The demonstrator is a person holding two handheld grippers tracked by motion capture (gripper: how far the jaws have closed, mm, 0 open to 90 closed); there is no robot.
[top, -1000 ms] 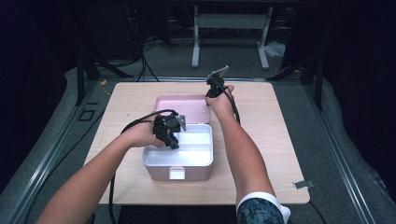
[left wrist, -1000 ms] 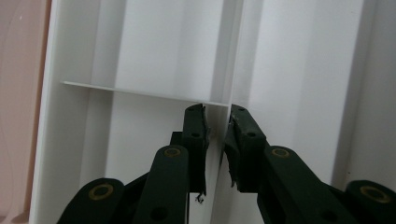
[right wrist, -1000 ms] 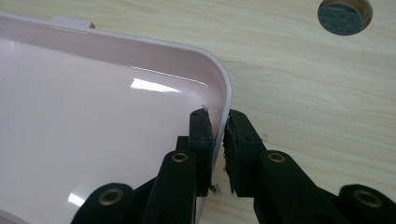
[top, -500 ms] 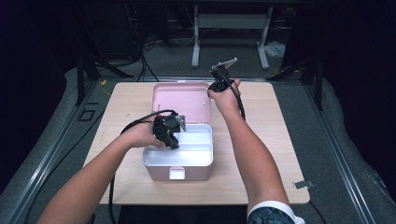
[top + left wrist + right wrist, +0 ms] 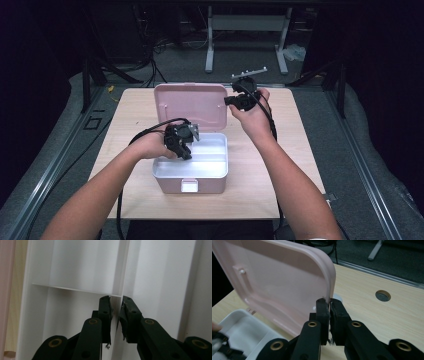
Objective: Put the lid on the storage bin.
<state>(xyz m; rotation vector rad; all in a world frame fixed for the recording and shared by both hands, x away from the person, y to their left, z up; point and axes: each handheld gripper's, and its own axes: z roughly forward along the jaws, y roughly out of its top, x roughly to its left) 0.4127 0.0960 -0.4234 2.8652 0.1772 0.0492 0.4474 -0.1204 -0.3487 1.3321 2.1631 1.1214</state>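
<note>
Right gripper [image 5: 329, 305] jaws clamped lid [image 5: 192, 101] edge at 3 o'clock; swing slowly upright. Left gripper [image 5: 116, 312] jaws pinched tray divider [image 5: 122, 272] (steadying box [image 5: 190, 181]); keep desk [image 5: 295, 165] contact.

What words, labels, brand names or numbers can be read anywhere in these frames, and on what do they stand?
None: no print shows on the pink lid, the white tray, the box front or the wooden table.
</note>
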